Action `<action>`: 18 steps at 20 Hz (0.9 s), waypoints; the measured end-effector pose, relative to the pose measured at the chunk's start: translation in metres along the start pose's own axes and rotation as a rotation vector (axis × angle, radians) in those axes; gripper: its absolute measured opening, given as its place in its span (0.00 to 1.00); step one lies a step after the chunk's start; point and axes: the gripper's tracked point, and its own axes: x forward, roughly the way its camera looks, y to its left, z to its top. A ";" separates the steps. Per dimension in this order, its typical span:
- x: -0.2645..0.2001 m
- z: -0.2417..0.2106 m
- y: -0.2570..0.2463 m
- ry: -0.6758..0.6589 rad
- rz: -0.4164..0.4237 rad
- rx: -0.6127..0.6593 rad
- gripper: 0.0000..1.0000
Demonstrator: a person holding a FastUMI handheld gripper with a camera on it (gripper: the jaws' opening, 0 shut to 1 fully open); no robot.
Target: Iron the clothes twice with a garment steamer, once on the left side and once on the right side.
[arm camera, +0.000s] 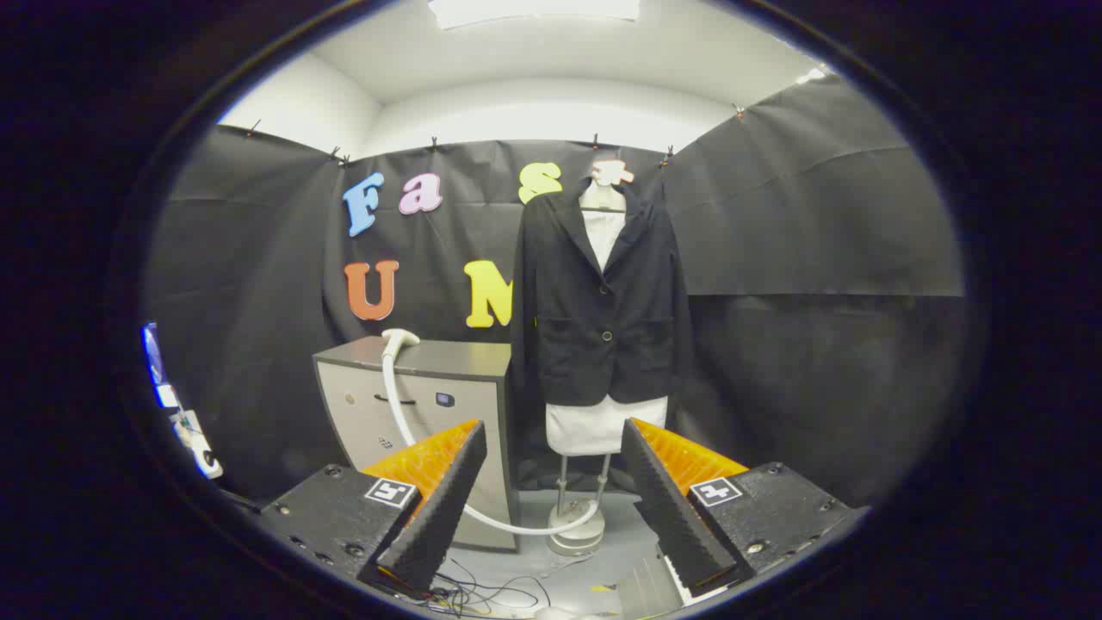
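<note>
A black jacket point(600, 301) hangs buttoned on a white mannequin torso point(605, 424) on a metal stand point(575, 521), well beyond my fingers. Left of it stands a grey cabinet point(422, 405). The white steamer head point(399, 337) rests on the cabinet's top, and its white hose point(398, 405) drops down the front and curves along the floor to the stand's base. My gripper point(554, 448) is open, nothing between its fingers, pointing at the mannequin's lower part from a distance.
Black cloth walls enclose the booth on all sides. Loose thin cables point(482, 594) lie on the grey floor just below my fingers. Some small devices point(185, 426) are mounted at the left wall.
</note>
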 end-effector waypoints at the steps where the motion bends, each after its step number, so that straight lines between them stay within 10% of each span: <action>1: 0.002 0.000 0.002 0.006 0.006 0.005 1.00; 18: 0.059 0.023 0.042 0.017 0.023 0.046 1.00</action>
